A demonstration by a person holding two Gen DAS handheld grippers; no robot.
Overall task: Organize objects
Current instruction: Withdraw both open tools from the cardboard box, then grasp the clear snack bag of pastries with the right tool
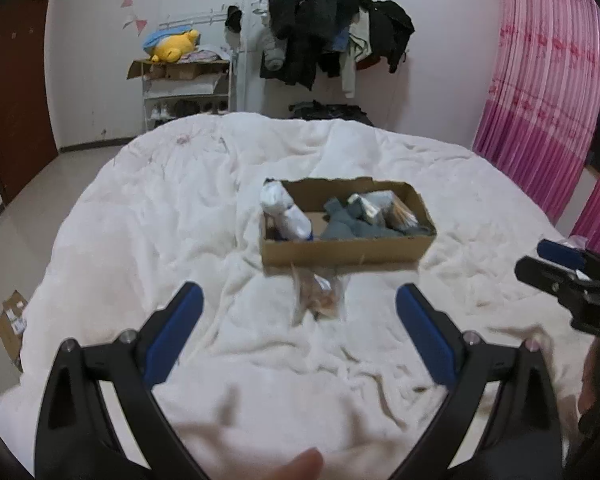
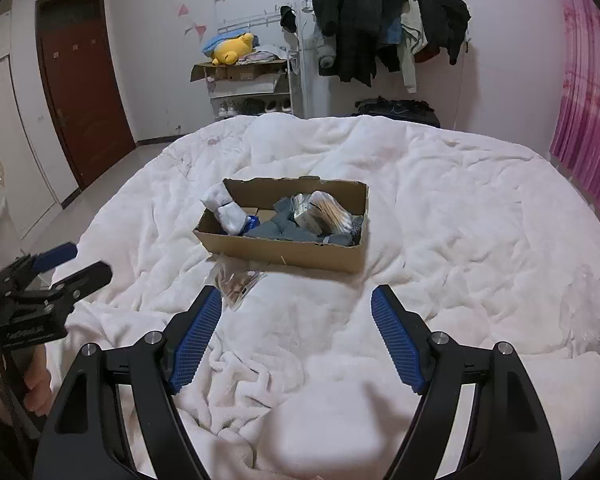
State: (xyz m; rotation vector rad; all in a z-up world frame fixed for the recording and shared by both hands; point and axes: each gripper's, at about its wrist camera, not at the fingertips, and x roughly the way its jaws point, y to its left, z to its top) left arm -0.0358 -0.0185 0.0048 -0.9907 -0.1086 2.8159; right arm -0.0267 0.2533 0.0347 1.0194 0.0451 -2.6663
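A shallow cardboard box [image 1: 340,254] [image 2: 280,250] sits on the white bed. It holds white socks [image 1: 286,210] [image 2: 226,210] at its left end, a grey cloth [image 1: 352,226] [image 2: 288,228] and a pack of cotton swabs [image 1: 400,212] [image 2: 332,212]. A clear plastic bag of brownish items [image 1: 320,298] [image 2: 236,282] lies on the blanket just in front of the box. My left gripper [image 1: 300,294] is open and empty, above the blanket short of the bag. My right gripper [image 2: 296,296] is open and empty, with the bag beside its left finger.
The bed has a rumpled white blanket [image 1: 180,220] [image 2: 460,220]. Beyond it stand a shelf with a yellow plush toy [image 1: 174,46] [image 2: 234,50] and a rack of dark clothes [image 1: 332,40] [image 2: 384,20]. Pink curtains [image 1: 540,80] hang at right; a brown door [image 2: 80,80] at left.
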